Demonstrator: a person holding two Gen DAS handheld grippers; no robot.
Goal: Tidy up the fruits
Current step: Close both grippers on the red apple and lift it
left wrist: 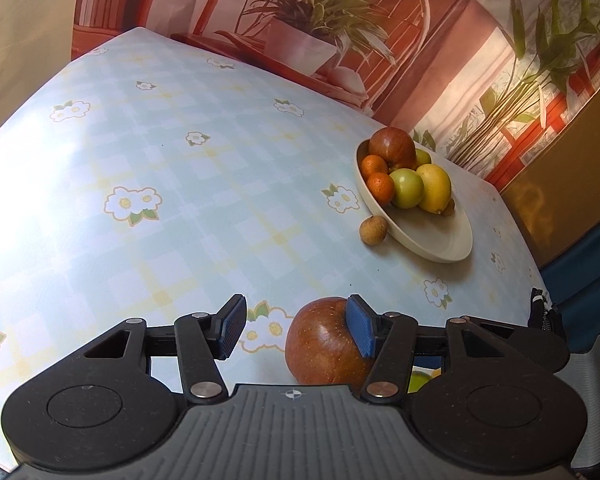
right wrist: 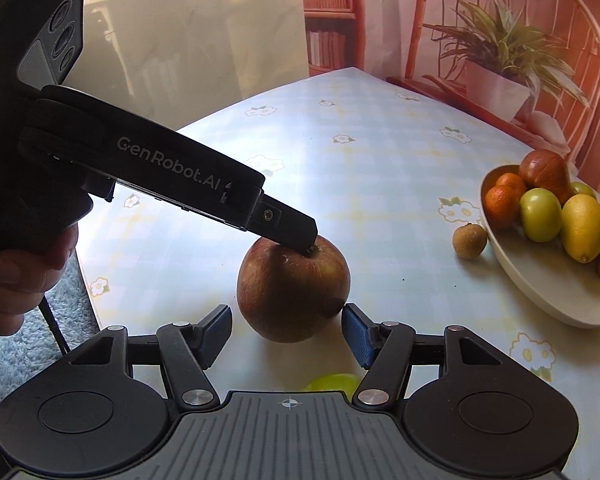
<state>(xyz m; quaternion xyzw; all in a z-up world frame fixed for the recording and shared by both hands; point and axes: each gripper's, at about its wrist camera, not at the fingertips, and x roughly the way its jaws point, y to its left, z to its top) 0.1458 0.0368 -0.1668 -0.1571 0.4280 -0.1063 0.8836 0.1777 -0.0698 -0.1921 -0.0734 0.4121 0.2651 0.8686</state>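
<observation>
Here, items as catalogued: one large red-brown apple (right wrist: 293,289), stood on the table (right wrist: 380,184) w/ floral check cloth. Left gripper (left wrist: 300,330): jaws are held apart; its right pad is seen against the apple's side, left pad clear, so no clamp is made. In the right wrist view a finger of that gripper is seen over the apple's top, by the stem. Right gripper (right wrist: 286,334): jaws are held apart, one pad at each side of the apple's near lower part, not pressed on it.

Cream bowl (right wrist: 548,292), far right of the table: filled w/ a second red apple, two oranges, green fruits, a lemon. One small brown fruit (right wrist: 469,241) is placed just beside the bowl's rim, on the cloth. A green fruit (right wrist: 332,382) is partly seen below the right gripper.
</observation>
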